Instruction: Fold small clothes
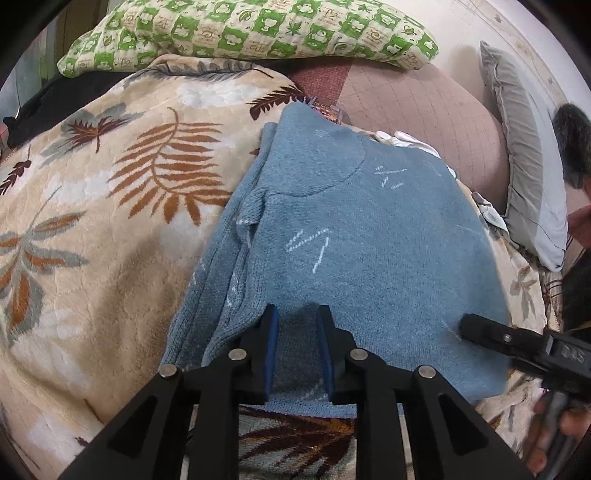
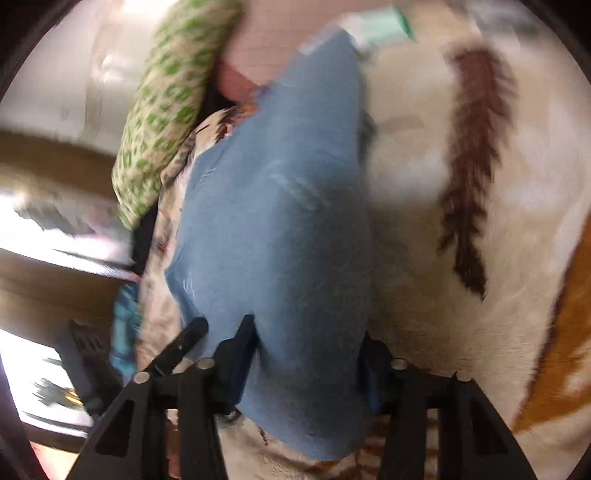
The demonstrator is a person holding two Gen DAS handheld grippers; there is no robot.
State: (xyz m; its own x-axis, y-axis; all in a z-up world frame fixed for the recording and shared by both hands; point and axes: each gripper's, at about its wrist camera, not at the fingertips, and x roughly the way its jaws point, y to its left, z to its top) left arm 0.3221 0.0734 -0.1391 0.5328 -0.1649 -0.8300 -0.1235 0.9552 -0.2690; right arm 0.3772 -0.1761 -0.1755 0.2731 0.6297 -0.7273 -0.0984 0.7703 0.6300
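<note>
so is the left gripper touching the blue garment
Touching. In the left wrist view the left gripper has its fingers resting on the blue garment, cloth lying between the jaws, no gap visible.

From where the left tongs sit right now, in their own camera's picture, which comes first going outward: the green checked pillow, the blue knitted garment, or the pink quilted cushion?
1. The blue knitted garment, right at the left tongs, its near edge between their fingers.
2. The pink quilted cushion, beyond the garment's far end, toward the right.
3. The green checked pillow, farthest, across the top.

Blue garment (image 1: 354, 229) with white dashes; cream blanket (image 1: 92, 206), brown leaves
</note>
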